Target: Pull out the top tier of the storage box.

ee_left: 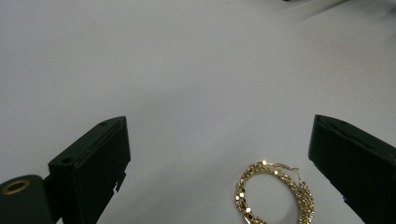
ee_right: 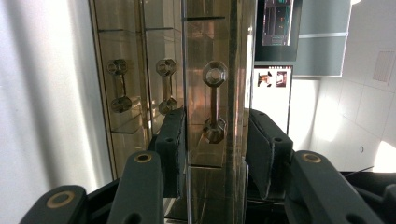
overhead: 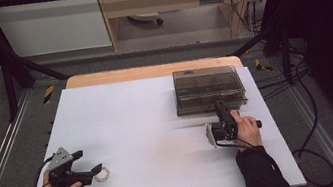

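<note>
Reaching over the white bench [overhead: 149, 126], the left gripper [ee_left: 219, 163] has its jaws spread wide and released, gripping nothing. A gold hoop earring [ee_left: 273, 193] lies flat on the bench between them, nearer the jaw on the right of the left gripper view and touching neither. In the high view it sits just off the tips of the left gripper [overhead: 96, 169].

Farther off, the right gripper [ee_right: 214, 154] is clenched on the front of a smoky clear organiser box [overhead: 209, 88], its pads on either side of a drawer front that carries a small dumbbell-shaped handle [ee_right: 214, 102]. Whether the pads press the handle or only the panel edge I cannot tell. In the high view the right gripper [overhead: 220, 110] meets the box's near wall.

The likely risks, as I judge them:
- The earring is thin and lies flat, so closing jaws may skid over it or flick it aside, more so because it sits off-centre.
- Its open clasp could snag on a pad.
- Pulling the drawer may drag the light box across the smooth bench instead of sliding the drawer out.
- A slipping grip on glossy plastic could lose the drawer.
</note>
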{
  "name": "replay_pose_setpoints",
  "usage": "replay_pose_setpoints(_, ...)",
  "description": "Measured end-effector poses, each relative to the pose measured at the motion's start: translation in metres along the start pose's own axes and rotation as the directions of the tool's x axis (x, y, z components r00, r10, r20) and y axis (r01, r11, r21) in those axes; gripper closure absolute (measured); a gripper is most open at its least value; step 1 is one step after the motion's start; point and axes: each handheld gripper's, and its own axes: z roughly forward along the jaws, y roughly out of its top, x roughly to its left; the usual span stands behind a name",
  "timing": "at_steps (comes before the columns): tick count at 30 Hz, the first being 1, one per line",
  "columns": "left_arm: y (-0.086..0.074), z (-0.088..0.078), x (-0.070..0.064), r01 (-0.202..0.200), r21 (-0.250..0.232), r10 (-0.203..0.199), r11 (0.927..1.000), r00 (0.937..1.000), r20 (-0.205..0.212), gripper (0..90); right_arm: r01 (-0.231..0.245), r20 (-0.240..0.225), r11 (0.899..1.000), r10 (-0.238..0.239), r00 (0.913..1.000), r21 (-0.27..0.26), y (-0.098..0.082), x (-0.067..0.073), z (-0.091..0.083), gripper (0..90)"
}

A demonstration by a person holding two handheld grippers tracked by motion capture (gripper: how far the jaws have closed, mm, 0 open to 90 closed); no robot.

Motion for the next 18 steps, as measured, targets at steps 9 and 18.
replay_pose_setpoints(9,0.000,0.000,0.000,0.000,0.001,0.000,1.0000,1.0000,0.000,5.3,0.002,-0.001,1.000,-0.002,1.0000,0.003,0.000,0.001,-0.006,60.6)
replay_pose_setpoints(18,0.000,0.000,0.000,-0.002,0.001,0.002,1.0000,1.0000,0.000,5.3,-0.004,0.000,1.000,0.004,1.0000,-0.001,-0.001,0.002,-0.012,60.6)
